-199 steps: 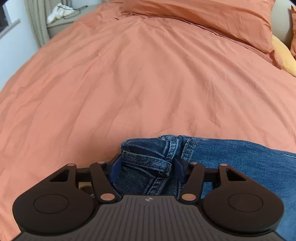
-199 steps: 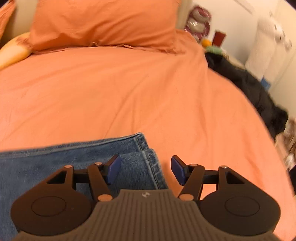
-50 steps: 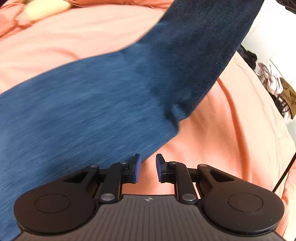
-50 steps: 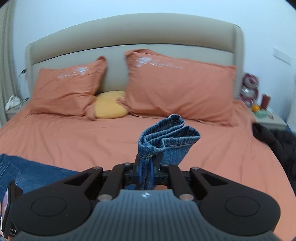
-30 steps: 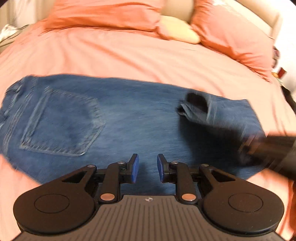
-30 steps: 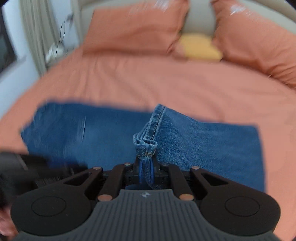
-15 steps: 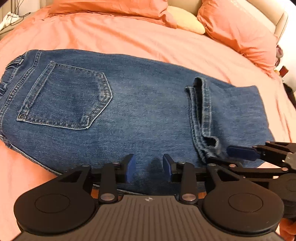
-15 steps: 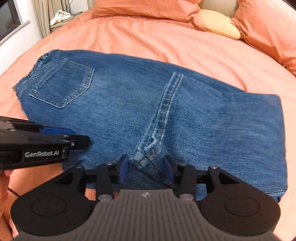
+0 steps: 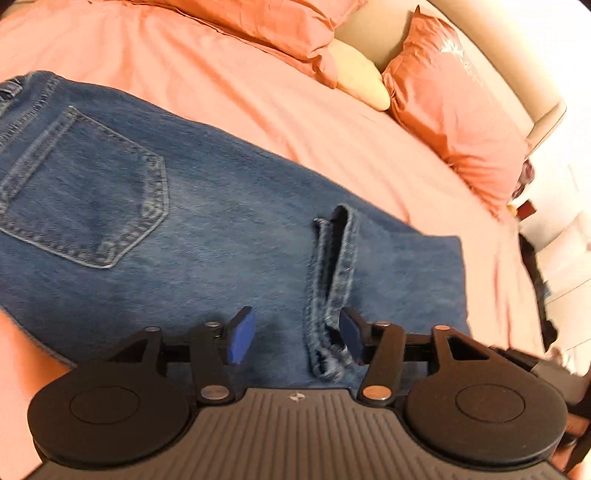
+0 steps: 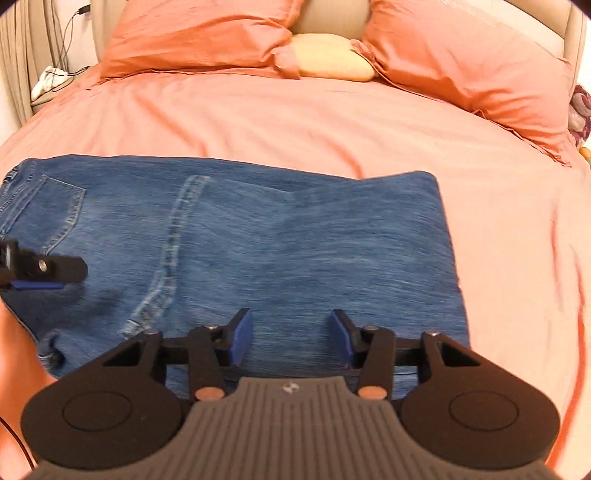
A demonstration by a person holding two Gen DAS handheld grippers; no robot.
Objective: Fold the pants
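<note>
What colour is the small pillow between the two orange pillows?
Pale yellow; the small pillow shows best in the right wrist view.

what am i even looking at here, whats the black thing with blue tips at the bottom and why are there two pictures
No robot is at work: a person holds a two-finger gripper in each hand, and a wide-angle camera on each looks forward along its fingers. That gives two pictures of one moment.

One picture is from the left gripper, the other from the right gripper. The blue tips are the finger pads.

Both look down at a pair of jeans lying on an orange bed, with the leg end folded back so the hem lies across the middle, beside the back pocket. Pillows sit at the far end.

Both grippers are open and hold nothing. The left one also shows at the left edge of the right picture.
</note>
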